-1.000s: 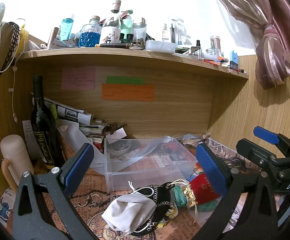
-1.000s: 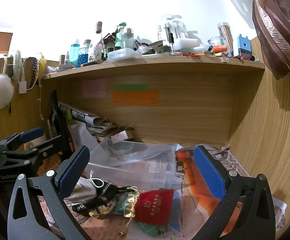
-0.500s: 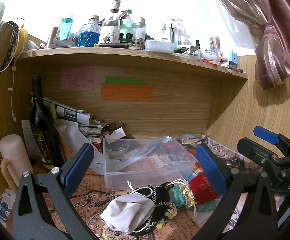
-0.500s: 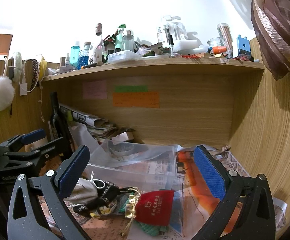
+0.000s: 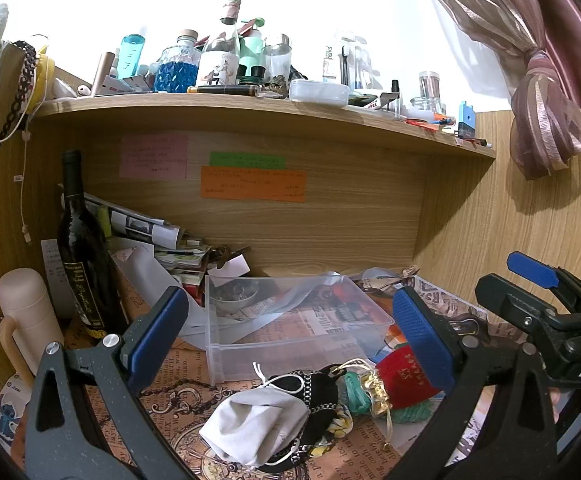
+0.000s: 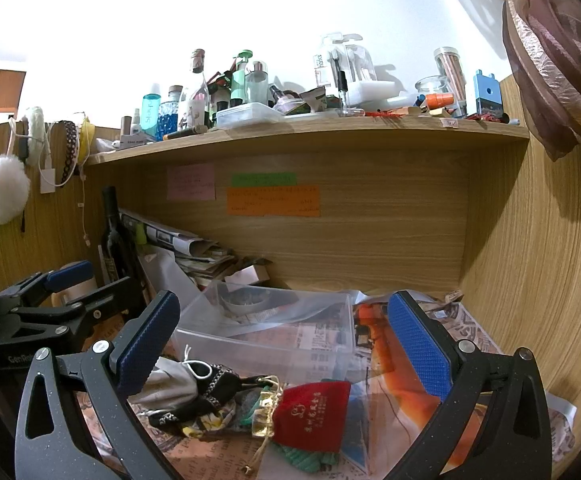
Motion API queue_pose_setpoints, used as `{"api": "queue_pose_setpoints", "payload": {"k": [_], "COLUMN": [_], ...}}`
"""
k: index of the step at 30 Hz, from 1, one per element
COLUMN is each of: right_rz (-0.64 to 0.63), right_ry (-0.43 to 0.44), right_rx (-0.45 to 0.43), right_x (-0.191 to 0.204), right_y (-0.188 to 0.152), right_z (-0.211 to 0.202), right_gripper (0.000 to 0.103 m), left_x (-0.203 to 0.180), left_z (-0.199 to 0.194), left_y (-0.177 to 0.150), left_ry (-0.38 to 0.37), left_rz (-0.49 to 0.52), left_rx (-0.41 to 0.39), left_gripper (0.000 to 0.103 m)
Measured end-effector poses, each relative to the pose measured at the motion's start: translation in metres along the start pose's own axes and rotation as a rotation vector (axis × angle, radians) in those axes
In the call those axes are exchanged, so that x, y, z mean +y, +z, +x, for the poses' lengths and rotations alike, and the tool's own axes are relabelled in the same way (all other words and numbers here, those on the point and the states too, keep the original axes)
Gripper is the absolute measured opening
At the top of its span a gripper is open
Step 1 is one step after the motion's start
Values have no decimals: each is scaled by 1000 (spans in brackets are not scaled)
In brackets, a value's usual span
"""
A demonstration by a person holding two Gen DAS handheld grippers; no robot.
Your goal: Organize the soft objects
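A heap of small cloth pouches lies on the paper-covered desk in front of a clear plastic bin (image 5: 302, 350): a grey pouch (image 5: 258, 426), a black pouch (image 5: 320, 394), a gold one (image 5: 374, 390), a green one (image 5: 412, 412) and a red pouch (image 5: 404, 376). My left gripper (image 5: 290, 334) is open and empty above the heap. My right gripper (image 6: 284, 342) is open and empty, above the red pouch (image 6: 312, 414) and the bin (image 6: 274, 332). The grey pouch (image 6: 170, 382) and black pouch (image 6: 206, 396) sit at its lower left.
A dark wine bottle (image 5: 82, 256), a cream flask (image 5: 28, 320) and a stack of papers (image 5: 150, 236) stand at the back left. A cluttered shelf (image 5: 250, 104) hangs overhead. A wooden wall (image 6: 550, 280) closes the right side.
Both views have shifted only slightly; the heap and the bin sit a little lower in the right wrist view. Both grippers stay open.
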State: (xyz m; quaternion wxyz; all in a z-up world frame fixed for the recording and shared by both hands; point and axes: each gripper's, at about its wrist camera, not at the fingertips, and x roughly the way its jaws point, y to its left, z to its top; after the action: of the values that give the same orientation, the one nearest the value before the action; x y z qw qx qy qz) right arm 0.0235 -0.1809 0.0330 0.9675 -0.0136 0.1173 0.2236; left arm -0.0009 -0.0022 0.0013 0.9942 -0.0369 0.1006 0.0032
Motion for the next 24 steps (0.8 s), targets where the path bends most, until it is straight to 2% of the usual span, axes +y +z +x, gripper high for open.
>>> {"api": "queue_pose_setpoints", "payload": {"k": [24], "right_rz": [4], "right_ry": [0], "right_rx": [-4], "right_x": [0], "right_y": [2], "right_z": [-1], "right_gripper": [103], "left_x": [0], "left_z": [1], "left_y": [0], "left_ry": [-1], "left_rz": [0], "left_rx": [2], "left_gripper": [103]}}
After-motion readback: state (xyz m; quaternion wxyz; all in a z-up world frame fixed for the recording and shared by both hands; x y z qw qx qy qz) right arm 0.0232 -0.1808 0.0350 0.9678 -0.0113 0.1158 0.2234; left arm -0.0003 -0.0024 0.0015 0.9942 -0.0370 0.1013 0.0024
